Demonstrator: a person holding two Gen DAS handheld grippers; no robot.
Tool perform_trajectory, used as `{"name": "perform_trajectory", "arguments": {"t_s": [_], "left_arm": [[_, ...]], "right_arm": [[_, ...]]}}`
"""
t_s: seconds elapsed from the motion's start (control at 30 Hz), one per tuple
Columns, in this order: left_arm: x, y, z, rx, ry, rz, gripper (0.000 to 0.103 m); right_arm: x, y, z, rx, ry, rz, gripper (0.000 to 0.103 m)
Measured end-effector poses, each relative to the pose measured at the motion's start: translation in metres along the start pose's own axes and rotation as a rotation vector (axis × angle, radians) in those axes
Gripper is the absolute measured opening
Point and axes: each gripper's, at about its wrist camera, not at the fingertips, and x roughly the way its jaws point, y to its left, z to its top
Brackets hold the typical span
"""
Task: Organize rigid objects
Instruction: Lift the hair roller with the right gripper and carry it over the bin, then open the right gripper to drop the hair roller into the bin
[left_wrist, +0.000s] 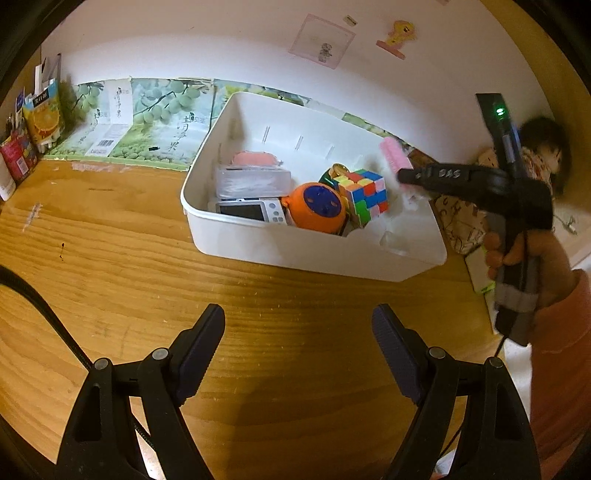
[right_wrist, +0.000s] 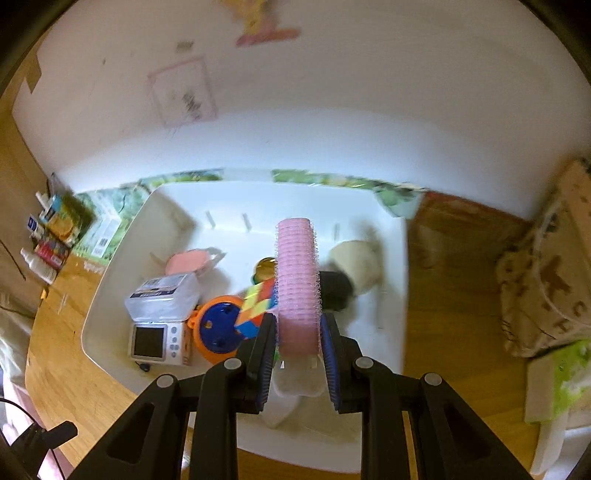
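Left gripper (left_wrist: 298, 350), jaws spread wide with nothing between them, hovers above the wooden table (left_wrist: 110, 280) in front of the white bin (left_wrist: 314, 254). Right gripper (right_wrist: 298, 363) pinches a pink hair roller (right_wrist: 297, 280) upright above the bin's right half. Inside the bin, toward its left side: a puzzle cube (left_wrist: 364, 195), an orange-and-blue toy (left_wrist: 317, 208), a small camera (left_wrist: 251, 211) and a clear plastic box (left_wrist: 253, 181). Fruit-printed cartons (left_wrist: 147, 118) stand behind the bin against the wall.

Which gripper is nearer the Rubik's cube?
Right. The right gripper, holding a pink roller, hovers just over the Rubik's cube; the left gripper sits outside the bin.
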Motion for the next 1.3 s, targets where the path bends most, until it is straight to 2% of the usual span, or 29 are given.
{"name": "perform_trajectory", "arguments": {"t_s": [0.2, 0.43, 0.63, 0.7, 0.8, 0.97, 1.07, 1.23, 1.3], "left_arm": [[-0.004, -0.001, 0.002, -0.004, -0.029, -0.014, 0.084], [-0.017, -0.007, 0.0, -0.013, -0.081, -0.007, 0.084], [-0.035, -0.019, -0.012, 0.003, -0.123, -0.001, 0.084], [-0.044, -0.024, -0.019, 0.02, -0.146, -0.001, 0.084], [-0.059, -0.031, -0.031, 0.045, -0.168, 0.016, 0.084], [-0.083, -0.034, -0.052, 0.049, -0.189, 0.067, 0.084], [-0.087, -0.031, -0.065, 0.047, -0.161, 0.094, 0.084], [-0.089, -0.023, -0.076, 0.032, -0.121, 0.109, 0.084], [-0.09, -0.019, -0.073, 0.031, -0.114, 0.102, 0.084]], "right_arm": [[0.015, 0.02, 0.004, -0.06, 0.029, 0.0, 0.025], [0.011, 0.029, 0.003, -0.076, 0.034, 0.021, 0.026], [-0.02, 0.026, -0.003, -0.069, -0.01, 0.029, 0.048], [-0.032, 0.024, -0.006, -0.07, -0.022, 0.023, 0.059], [-0.054, 0.021, -0.016, -0.051, -0.063, 0.026, 0.068], [-0.081, 0.02, -0.05, -0.005, -0.067, 0.057, 0.074], [-0.086, 0.023, -0.082, 0.0, -0.043, 0.065, 0.078], [-0.079, 0.023, -0.146, 0.085, 0.087, 0.091, 0.078], [-0.078, 0.024, -0.169, 0.124, 0.151, 0.106, 0.081]]}}
